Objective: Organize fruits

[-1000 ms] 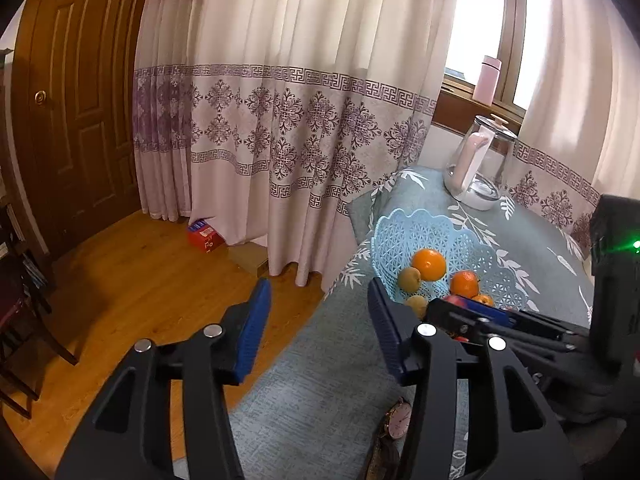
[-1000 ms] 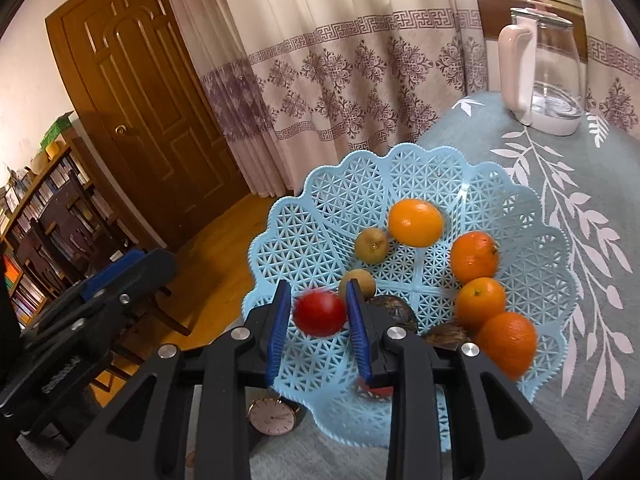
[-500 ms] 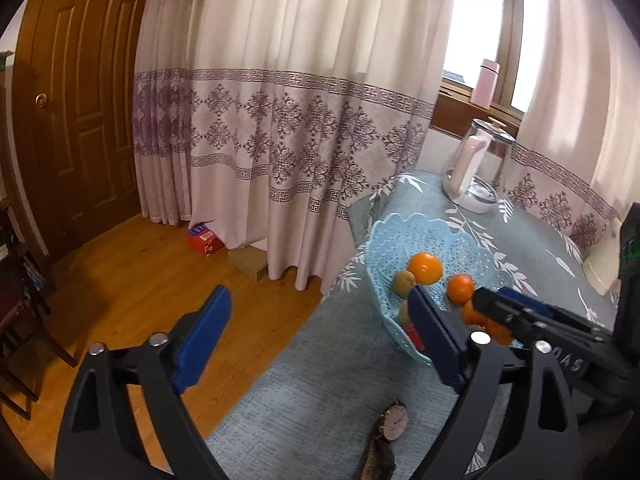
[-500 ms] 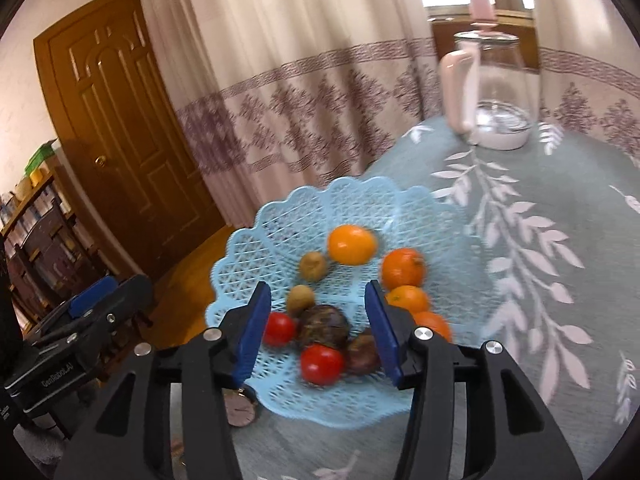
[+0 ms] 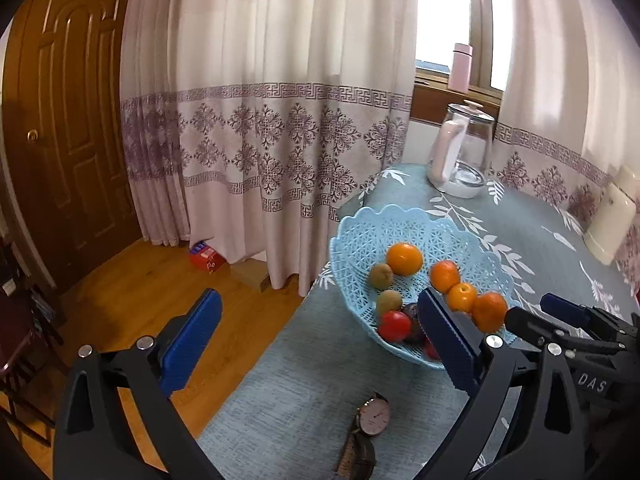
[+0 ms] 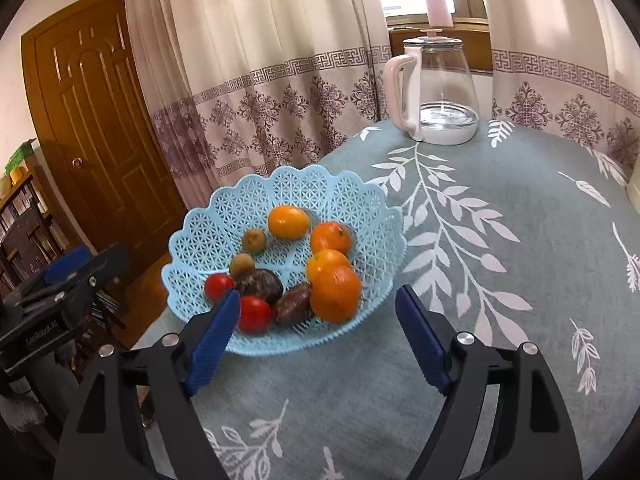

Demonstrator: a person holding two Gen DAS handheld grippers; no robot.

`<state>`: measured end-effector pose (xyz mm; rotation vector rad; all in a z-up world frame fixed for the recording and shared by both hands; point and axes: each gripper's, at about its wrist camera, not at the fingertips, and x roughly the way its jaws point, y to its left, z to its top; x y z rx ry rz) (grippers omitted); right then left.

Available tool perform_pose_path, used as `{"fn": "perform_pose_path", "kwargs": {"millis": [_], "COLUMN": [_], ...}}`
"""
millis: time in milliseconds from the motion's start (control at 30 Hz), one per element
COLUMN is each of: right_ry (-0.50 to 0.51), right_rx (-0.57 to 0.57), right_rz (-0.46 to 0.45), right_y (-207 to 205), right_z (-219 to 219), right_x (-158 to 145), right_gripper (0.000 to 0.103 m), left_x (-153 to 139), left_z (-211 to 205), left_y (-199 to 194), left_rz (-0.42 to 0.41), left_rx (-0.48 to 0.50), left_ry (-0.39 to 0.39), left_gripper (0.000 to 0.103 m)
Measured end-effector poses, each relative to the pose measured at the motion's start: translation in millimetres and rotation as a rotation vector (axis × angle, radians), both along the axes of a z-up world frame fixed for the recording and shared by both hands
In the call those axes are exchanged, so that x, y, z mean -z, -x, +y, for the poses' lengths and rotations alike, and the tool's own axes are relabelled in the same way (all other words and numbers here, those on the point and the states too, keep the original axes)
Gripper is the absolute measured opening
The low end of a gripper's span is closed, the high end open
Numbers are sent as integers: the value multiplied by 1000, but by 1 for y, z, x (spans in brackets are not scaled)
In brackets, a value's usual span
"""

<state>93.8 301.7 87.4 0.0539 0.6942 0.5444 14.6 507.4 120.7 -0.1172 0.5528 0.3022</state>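
Observation:
A light blue lattice basket [image 6: 224, 220] [image 5: 360, 240] stands near the table's left edge. It holds several oranges [image 6: 335, 293] [image 5: 404, 259], two red tomatoes [image 6: 254, 314] [image 5: 394, 325], two small brown fruits [image 6: 253, 239] and two dark fruits [image 6: 258, 284]. My right gripper [image 6: 318, 334] is open and empty, just in front of the basket's near rim. My left gripper [image 5: 320, 338] is wide open and empty, to the basket's left over the table edge; the right gripper's tips [image 5: 560, 314] show beside it.
A glass kettle with a pink handle [image 6: 434, 92] stands at the table's far edge. A wristwatch [image 5: 372, 420] lies on the cloth before the basket. A cream container [image 5: 610, 220] is at the far right. Curtains [image 5: 260, 120], a wooden door [image 6: 100, 120] and floor lie left.
My right gripper let a red tomato go into the basket, opened wide and drew back toward me. My left gripper opened wider and shifted back.

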Motion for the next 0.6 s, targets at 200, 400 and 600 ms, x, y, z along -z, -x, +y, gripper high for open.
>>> {"fn": "perform_pose_path", "kwargs": {"millis": [200,400,600], "right_ry": [-5,20,41], "right_rx": [14,16,14], "right_rz": [10,-2,-10], "right_y": [6,12,15], "right_z": [-8,-9,-9], "right_x": [5,8,11], "right_gripper": [85,86,86], "left_x": [-1,2,5], "left_z": [-15,-23,-31], "left_y": [1,2,1], "left_rz": [3,13,30], "left_rx": [15,20,31], "left_ry": [-33,-46,-58], "left_gripper": [100,100,100]}}
